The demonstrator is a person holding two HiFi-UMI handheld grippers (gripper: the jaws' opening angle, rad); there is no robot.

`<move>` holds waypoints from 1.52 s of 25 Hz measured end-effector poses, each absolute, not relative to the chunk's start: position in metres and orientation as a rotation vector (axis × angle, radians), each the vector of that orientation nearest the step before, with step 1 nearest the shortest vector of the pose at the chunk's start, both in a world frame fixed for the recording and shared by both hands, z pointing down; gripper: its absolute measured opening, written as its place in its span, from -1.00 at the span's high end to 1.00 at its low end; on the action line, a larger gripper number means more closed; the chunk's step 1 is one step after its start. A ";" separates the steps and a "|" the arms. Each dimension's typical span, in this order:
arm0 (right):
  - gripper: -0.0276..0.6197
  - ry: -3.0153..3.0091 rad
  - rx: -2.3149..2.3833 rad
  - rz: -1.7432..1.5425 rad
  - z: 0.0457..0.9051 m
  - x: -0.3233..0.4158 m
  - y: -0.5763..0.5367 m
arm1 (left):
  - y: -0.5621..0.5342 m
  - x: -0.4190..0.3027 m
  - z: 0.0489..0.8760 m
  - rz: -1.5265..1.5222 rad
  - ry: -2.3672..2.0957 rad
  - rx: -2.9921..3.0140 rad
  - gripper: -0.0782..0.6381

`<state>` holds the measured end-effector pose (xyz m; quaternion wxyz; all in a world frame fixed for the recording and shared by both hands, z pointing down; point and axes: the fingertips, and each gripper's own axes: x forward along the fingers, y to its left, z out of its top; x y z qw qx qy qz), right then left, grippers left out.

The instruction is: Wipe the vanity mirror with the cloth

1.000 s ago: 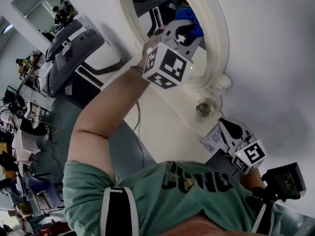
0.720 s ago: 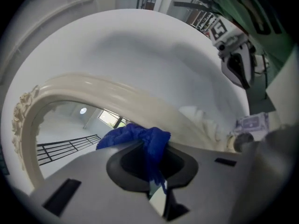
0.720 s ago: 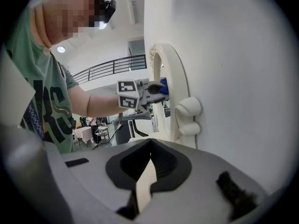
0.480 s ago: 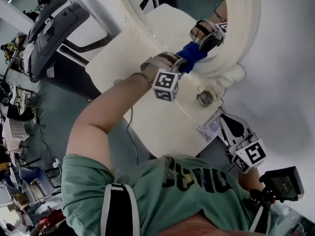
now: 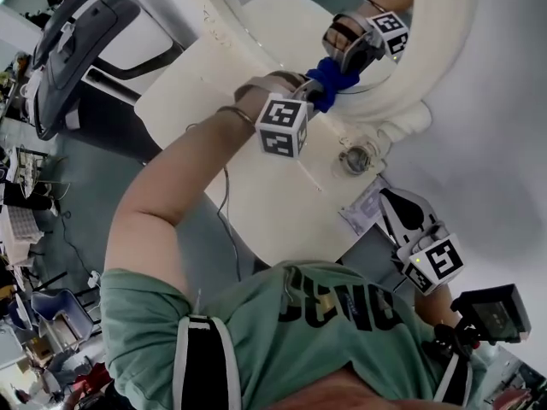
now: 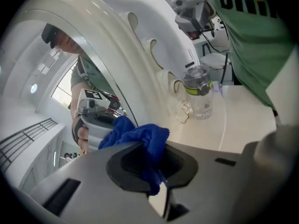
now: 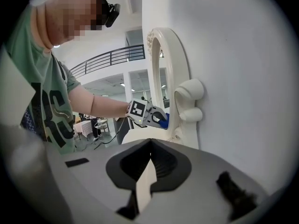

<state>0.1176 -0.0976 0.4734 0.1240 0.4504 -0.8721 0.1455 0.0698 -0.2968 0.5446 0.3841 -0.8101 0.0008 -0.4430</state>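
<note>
The left gripper (image 5: 318, 92) is pinching the blue cloth (image 5: 335, 77) and pressing it to the lower part of the mirror (image 5: 440, 49), close to its cream frame, above the table (image 5: 256, 195). The cloth is bunching in the jaws, with only a small wad reaching the glass. A hard stroke could be pulling it loose, or the bare jaw tips could be scraping the glass. Just beside the mirror's foot, a glass jar (image 5: 355, 157) is standing on the table, where a low sweep risks knocking it over. At right, the right gripper (image 5: 400, 212) is hanging idle, well apart from the mirror, jaws pressed together on nothing. Nothing is steadying the frame should it rock.
</note>
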 end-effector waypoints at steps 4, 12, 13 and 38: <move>0.88 -2.560 1.335 0.414 0.470 0.126 -0.098 | -0.307 0.067 0.559 -1.217 -0.023 -1.950 0.64; 0.88 -2.640 1.385 0.312 0.432 0.148 -0.082 | -0.310 0.001 0.592 -1.452 0.194 -2.023 0.64; 0.88 -2.654 1.382 0.301 0.426 0.154 -0.081 | -0.298 -0.009 0.588 -1.446 0.270 -2.087 0.64; 0.88 -2.801 1.177 0.507 0.412 0.034 -0.050 | -0.022 -0.156 0.438 0.040 1.135 -3.159 0.64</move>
